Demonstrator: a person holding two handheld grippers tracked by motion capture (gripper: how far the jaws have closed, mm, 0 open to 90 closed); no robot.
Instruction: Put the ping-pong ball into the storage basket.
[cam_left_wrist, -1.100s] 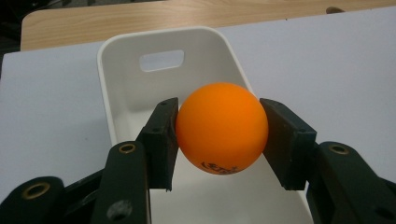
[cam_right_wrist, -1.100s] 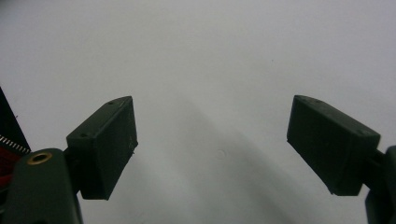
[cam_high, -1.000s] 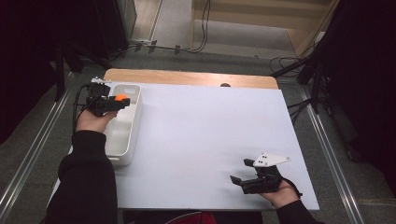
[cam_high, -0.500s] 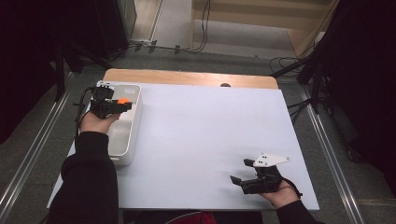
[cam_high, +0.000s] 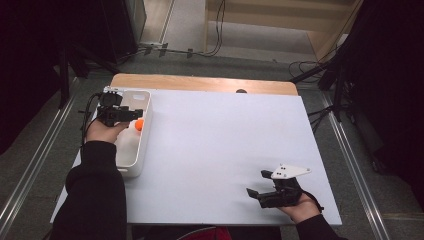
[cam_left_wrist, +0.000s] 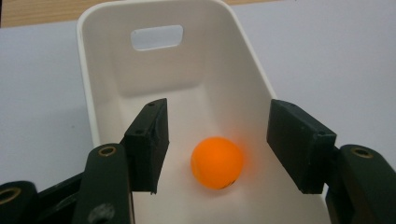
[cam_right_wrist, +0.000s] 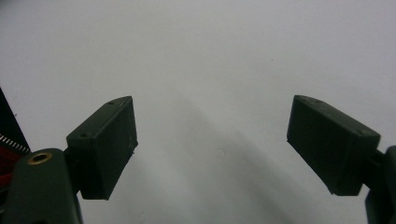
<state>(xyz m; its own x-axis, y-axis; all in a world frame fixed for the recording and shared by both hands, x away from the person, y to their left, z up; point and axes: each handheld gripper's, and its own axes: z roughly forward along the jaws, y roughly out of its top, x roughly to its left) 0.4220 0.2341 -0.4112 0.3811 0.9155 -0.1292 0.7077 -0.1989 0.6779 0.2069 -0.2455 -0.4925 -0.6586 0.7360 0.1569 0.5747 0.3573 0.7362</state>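
An orange ball (cam_left_wrist: 217, 162) is seen lying on the floor of a white bin (cam_high: 141, 150) at the worktop's (cam_high: 225, 150) nine o'clock edge, as pictured from the high view. The left tongs (cam_high: 137, 115) are held over the bin's far half, their jaws having just been opening; in the left gripper view (cam_left_wrist: 217, 140) the ball sits between the two black jaws with a clear gap on either side, untouched by the pads (cam_left_wrist: 149, 140) and resting toward the bin's right-hand wall. The ball is shown in the high view (cam_high: 139, 124) just past the jaw tips, inside the bin, near its three o'clock wall. A slot handle (cam_left_wrist: 157, 37) is cut into the bin's end wall at twelve o'clock in the left gripper view. The left hand (cam_high: 102, 131) is wrapped round the tool's body, a dark sleeve (cam_high: 95, 195) running back toward six o'clock. The right tongs (cam_high: 257, 185) are held low near the worktop's five o'clock corner, well apart from the bin, with a grey three-cornered plate (cam_high: 287, 171) on top. In the right gripper view (cam_right_wrist: 212, 149) their jaws are spread wide over bare white surface, with nothing between them. A strip of bare wood (cam_high: 200, 82) is left showing along the worktop's twelve o'clock edge.
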